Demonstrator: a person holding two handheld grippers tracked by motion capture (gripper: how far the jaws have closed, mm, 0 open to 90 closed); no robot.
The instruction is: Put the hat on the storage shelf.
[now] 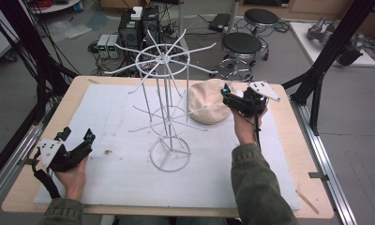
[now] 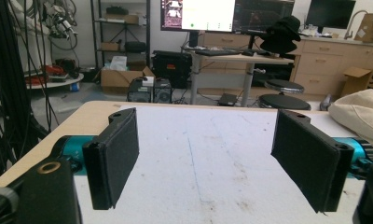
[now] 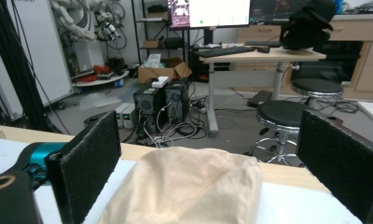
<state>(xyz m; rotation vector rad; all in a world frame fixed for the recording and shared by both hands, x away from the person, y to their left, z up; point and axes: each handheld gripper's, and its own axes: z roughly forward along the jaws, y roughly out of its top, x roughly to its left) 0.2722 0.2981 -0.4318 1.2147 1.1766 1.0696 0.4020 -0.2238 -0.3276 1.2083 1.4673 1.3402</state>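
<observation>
— Hands first: where do you have them?

— I see my left hand (image 1: 72, 176) low at the near left corner of the table (image 1: 288, 154), forearm coming in from the bottom edge. It holds the left gripper (image 1: 78, 136) pointing forward over the white foam mat (image 1: 115, 178). In the left gripper view its 2 black pads (image 2: 114, 156) stand wide apart with bare mat between them.

— And the right?

— My right arm reaches well forward, green sleeve (image 1: 258, 187) up to the wrist, and the right gripper (image 1: 225, 91) sits at the near right edge of the cream fabric hat (image 1: 206, 101). Jaws wide apart too — in the right gripper view the hat (image 3: 189, 191) lies between them, low in the picture, and neither pad touches it.

— Where is the hat exactly?

— Far right part of the mat, just beside the white wire rack (image 1: 164, 93), which stands upright mid-table with 2 tiers of spokes.

— Anything you cannot make out?

— From the high view the right gripper covers part of the hat's near edge, and rack spokes cross its left side. I cannot tell whether the hat touches the rack. In the left gripper view the hat (image 2: 362, 114) is cut off at the right edge.
</observation>
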